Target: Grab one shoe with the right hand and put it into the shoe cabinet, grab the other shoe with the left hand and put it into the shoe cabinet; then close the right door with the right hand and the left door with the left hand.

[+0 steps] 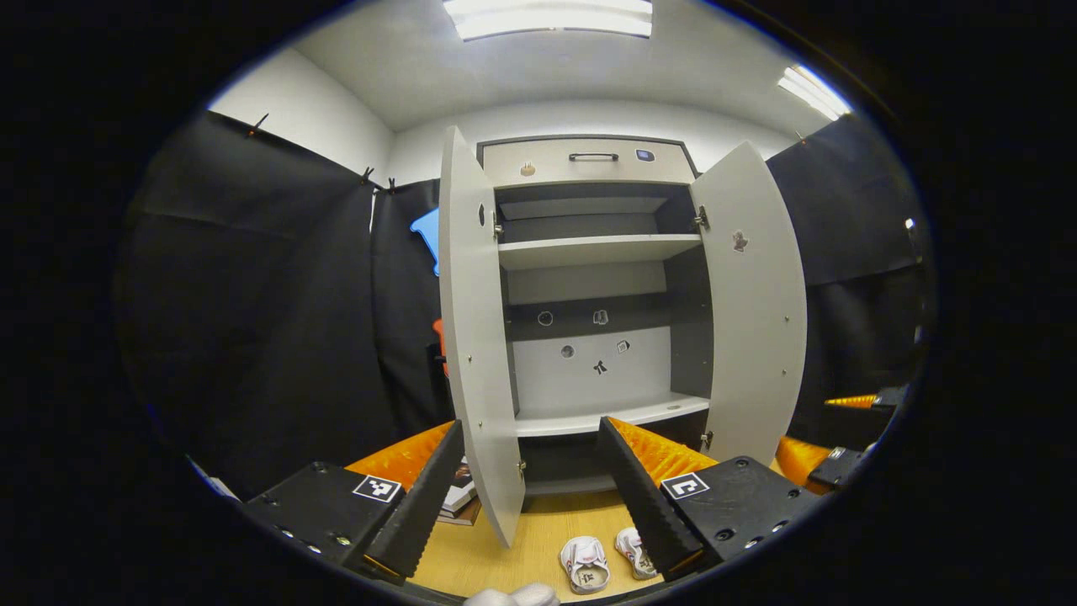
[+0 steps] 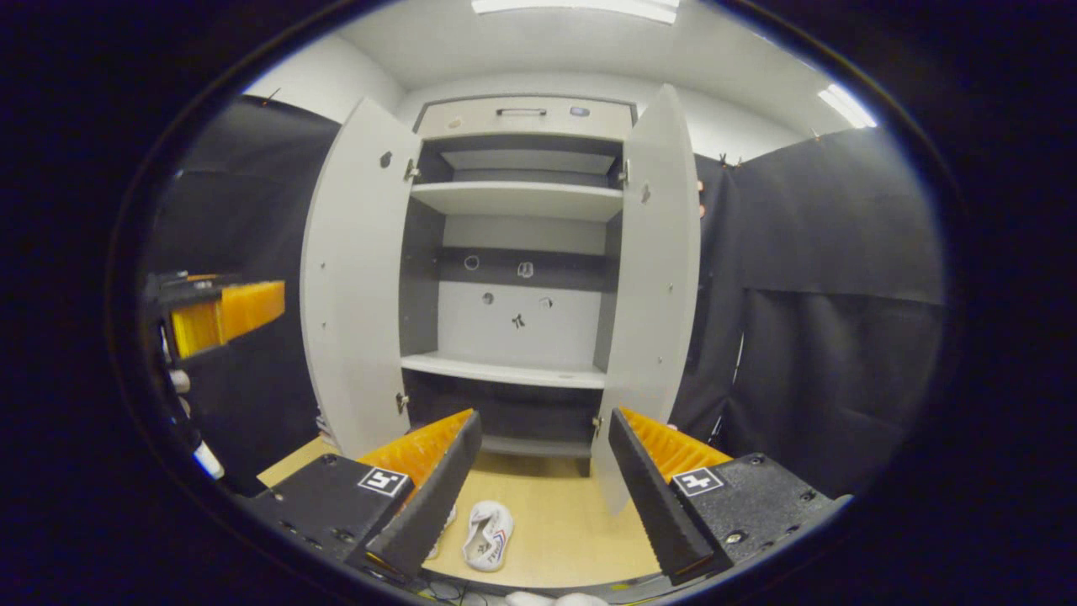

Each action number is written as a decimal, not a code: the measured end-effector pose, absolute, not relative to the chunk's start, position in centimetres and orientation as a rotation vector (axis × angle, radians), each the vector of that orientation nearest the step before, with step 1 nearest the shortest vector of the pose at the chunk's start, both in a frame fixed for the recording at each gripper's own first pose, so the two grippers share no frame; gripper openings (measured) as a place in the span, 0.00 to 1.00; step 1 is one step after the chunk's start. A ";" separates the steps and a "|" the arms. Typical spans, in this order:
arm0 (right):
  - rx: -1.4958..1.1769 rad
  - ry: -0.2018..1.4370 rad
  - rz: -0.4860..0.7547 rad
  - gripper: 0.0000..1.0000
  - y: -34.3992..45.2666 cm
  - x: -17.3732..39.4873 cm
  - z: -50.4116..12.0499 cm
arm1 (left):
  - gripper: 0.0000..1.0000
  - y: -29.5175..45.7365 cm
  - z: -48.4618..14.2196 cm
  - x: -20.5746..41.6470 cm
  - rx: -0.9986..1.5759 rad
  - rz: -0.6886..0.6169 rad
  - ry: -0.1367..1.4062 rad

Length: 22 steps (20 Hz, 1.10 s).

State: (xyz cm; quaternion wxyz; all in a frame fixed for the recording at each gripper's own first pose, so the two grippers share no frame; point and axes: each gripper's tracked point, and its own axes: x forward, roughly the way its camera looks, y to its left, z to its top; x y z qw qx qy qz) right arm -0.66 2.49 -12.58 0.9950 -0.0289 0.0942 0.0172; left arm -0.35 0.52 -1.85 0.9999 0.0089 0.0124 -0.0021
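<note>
The shoe cabinet [image 1: 593, 252] stands ahead with its left door [image 1: 475, 337] and right door [image 1: 753, 295] swung wide; its shelves are bare. Two small white shoes [image 1: 585, 562] [image 1: 633, 551] lie side by side on the wooden floor in front of it. My left gripper [image 1: 530, 429] is open, raised above the shoes and holding nothing. In the right gripper view, one shoe [image 2: 488, 534] lies on the floor and the other [image 2: 442, 526] is half hidden behind a finger. My right gripper [image 2: 543, 421] is open and empty, facing the cabinet [image 2: 522, 198].
A stack of books [image 1: 458, 497] lies on the floor by the left door's foot. Black cloth walls close in on both sides. The right gripper [image 1: 829, 433] shows at the far right, the left gripper [image 2: 220, 318] at the far left. Something white [image 1: 513, 596] sits at the bottom edge.
</note>
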 end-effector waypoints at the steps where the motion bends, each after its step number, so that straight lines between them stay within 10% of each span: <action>1: -0.061 0.237 0.045 0.99 3.2 -1.1 -15.7 | 0.96 0.6 -2.1 -0.4 0.022 -0.006 0.027; 11: -0.012 0.700 0.171 0.97 10.9 -2.3 -41.4 | 0.96 2.3 -5.6 -0.8 0.060 0.021 0.094; 22: 0.143 0.807 0.146 0.83 13.1 5.7 -46.9 | 0.96 4.7 -6.5 0.0 0.073 0.081 0.121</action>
